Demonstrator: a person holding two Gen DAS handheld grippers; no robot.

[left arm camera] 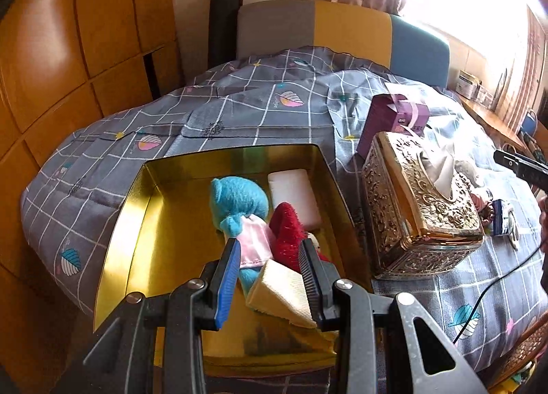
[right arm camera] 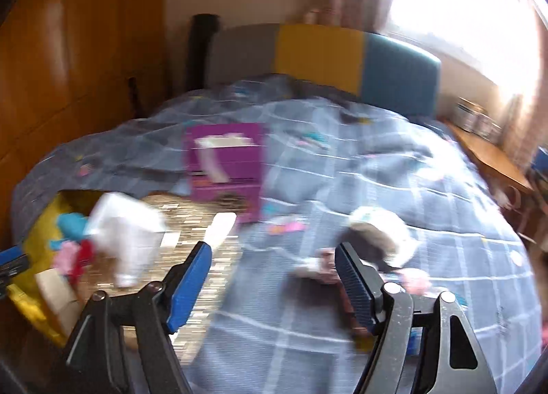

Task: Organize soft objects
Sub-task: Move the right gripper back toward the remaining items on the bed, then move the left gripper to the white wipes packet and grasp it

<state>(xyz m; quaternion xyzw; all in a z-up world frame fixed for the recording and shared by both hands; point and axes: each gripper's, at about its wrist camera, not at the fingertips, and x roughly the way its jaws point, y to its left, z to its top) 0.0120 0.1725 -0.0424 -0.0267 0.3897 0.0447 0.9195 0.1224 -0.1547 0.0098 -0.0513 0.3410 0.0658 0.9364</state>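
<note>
Plush toys (left arm camera: 239, 209) in tin (left arm camera: 144, 222) on bed (left arm camera: 239, 99); tissue box (left arm camera: 421, 209) right of tin

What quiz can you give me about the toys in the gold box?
1. True or false: the blue toy lies inside the gold box.
2. In the left wrist view, what stands right of the gold box? A) tissue box B) lamp C) shoe
3. Fill in: the left hand-held gripper hovers over the gold box with its jaws ____.
Key: 1 true; 2 A; 3 open.
</note>
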